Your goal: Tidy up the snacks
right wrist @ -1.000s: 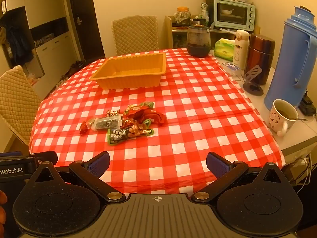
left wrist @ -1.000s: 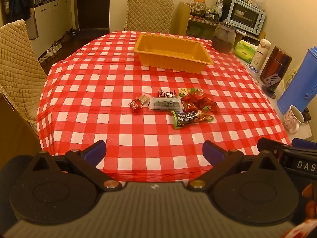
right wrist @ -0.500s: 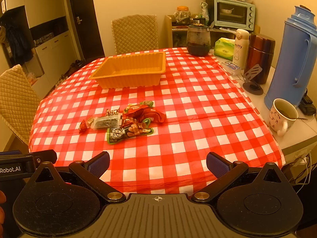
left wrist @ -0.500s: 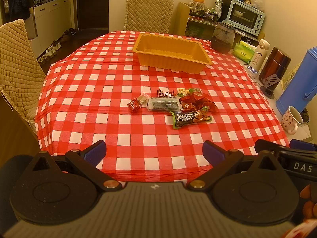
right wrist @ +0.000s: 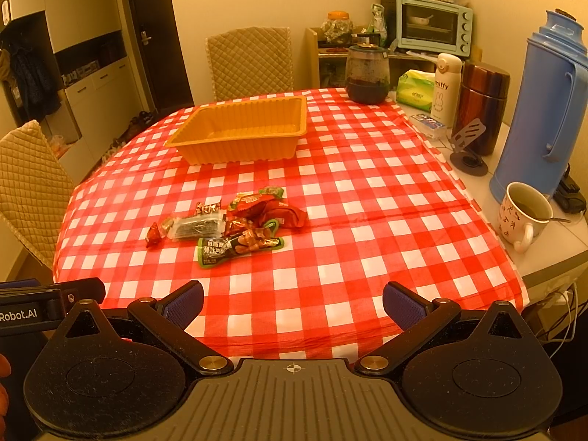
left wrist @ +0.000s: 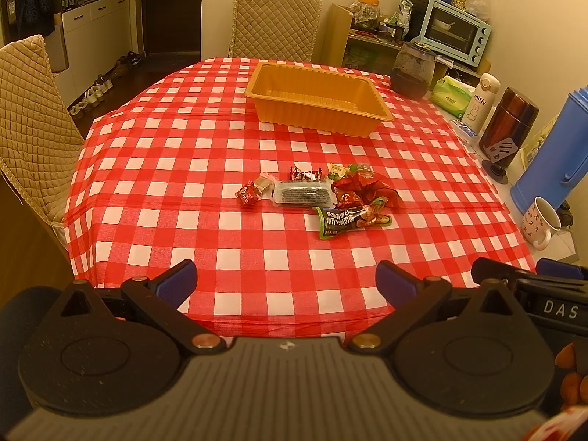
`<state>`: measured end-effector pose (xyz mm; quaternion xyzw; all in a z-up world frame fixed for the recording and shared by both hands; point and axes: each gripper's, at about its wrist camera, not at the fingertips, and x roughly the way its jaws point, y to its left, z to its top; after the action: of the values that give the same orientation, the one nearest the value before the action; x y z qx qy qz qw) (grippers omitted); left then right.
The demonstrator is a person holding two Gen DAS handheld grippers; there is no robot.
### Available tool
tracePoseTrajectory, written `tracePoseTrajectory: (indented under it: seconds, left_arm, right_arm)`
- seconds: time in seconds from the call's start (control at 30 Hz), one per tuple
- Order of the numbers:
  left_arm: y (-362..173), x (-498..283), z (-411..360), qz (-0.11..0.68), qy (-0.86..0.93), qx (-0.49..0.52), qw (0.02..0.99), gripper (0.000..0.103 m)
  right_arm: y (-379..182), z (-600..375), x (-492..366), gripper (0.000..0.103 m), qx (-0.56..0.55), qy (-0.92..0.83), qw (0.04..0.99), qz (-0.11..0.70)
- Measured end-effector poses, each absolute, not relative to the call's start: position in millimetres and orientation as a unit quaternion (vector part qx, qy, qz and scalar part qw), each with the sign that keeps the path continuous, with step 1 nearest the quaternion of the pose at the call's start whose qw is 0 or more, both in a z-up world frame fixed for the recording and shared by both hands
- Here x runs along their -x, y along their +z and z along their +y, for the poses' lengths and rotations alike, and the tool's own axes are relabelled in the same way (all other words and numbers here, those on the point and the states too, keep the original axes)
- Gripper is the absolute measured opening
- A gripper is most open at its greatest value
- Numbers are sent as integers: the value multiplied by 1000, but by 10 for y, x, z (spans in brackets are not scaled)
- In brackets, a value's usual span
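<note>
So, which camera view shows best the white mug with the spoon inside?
The right wrist view: the mug stands whole there, with its drink and spoon visible. The left wrist view shows the same mug near the frame edge, tilted by the lens, its inside hidden.

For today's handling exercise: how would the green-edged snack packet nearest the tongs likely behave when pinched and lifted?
The green-edged snack packet looks like a thin film pouch lying flat, so it would probably flop and droop from a grasped end. It seems light for its size. Its glossy wrapper may slip, and a push would likely slide it along the checked tablecloth.
</note>
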<state>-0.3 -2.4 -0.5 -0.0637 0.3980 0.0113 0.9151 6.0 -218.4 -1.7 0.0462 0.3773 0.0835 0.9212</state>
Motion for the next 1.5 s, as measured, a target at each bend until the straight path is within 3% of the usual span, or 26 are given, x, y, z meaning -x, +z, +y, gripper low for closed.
tracePoseTrajectory:
  seconds: [1.5]
  left_arm:
    - [-7,-7,-63,398,7,65,915,103]
  right_arm:
    - [-31,-2208,-73,103,-46,81,921,378]
